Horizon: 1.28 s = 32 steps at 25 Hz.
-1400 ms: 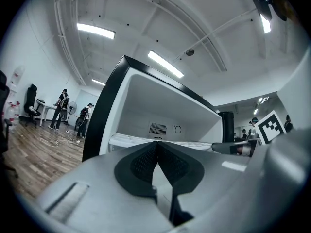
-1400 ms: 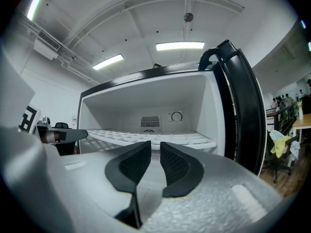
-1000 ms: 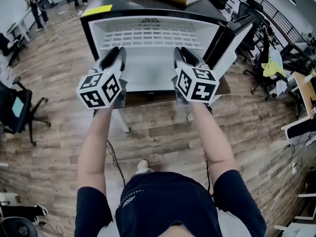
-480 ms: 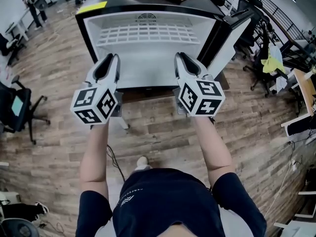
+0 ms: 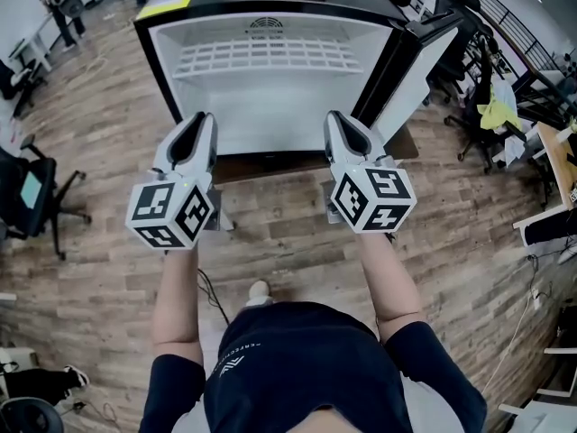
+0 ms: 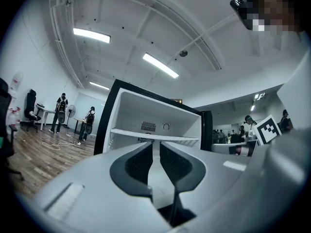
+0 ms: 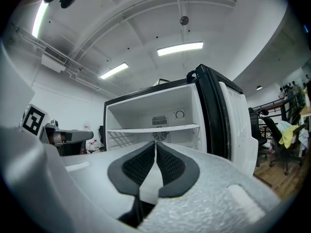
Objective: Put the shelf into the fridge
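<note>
Both tools hang in front of the open fridge, clear of it; the left gripper is closing with a slim gap showing and nothing in it; the right gripper is closing too, tips all but meeting, also empty. The shelf lies level across the upper part of the cabinet, apparently seated. It looks like a white wire grid: probably light and stiff, its coating likely slick; any nudge is best made at the front rail, one gripper toward each end, to keep it from skewing.
</note>
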### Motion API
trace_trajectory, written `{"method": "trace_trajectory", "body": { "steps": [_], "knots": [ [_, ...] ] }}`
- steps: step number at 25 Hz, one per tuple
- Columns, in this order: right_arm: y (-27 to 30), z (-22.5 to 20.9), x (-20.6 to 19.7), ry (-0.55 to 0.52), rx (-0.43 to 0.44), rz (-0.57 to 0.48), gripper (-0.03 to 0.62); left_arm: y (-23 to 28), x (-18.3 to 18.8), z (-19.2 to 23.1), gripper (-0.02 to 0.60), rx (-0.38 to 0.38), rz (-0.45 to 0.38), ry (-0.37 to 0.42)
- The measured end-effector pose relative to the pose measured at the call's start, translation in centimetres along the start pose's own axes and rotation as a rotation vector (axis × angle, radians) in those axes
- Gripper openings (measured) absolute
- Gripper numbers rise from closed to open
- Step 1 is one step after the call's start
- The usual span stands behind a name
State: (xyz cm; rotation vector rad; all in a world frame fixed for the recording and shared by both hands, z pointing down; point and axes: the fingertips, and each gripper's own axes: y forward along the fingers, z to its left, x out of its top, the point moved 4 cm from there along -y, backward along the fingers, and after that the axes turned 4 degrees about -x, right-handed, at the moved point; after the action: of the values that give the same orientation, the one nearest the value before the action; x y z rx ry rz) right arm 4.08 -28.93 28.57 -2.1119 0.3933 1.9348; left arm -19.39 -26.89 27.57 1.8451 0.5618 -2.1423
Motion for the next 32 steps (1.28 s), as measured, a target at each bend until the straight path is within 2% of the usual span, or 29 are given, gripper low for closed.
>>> {"method": "trace_trajectory", "body": {
  "steps": [17,32],
  "knots": [
    [-2.8,-0.5,-2.4,0.070,0.013,0.027,0.002,-2.4,-3.9,-0.8,0.017,0.041,0.088,-0.052],
    [-3.8,-0.5,-4.1,0.104,0.039,0.069,0.002,-3.5,-5.0,-1.2,0.011,0.069,0.125,-0.058]
  ]
}}
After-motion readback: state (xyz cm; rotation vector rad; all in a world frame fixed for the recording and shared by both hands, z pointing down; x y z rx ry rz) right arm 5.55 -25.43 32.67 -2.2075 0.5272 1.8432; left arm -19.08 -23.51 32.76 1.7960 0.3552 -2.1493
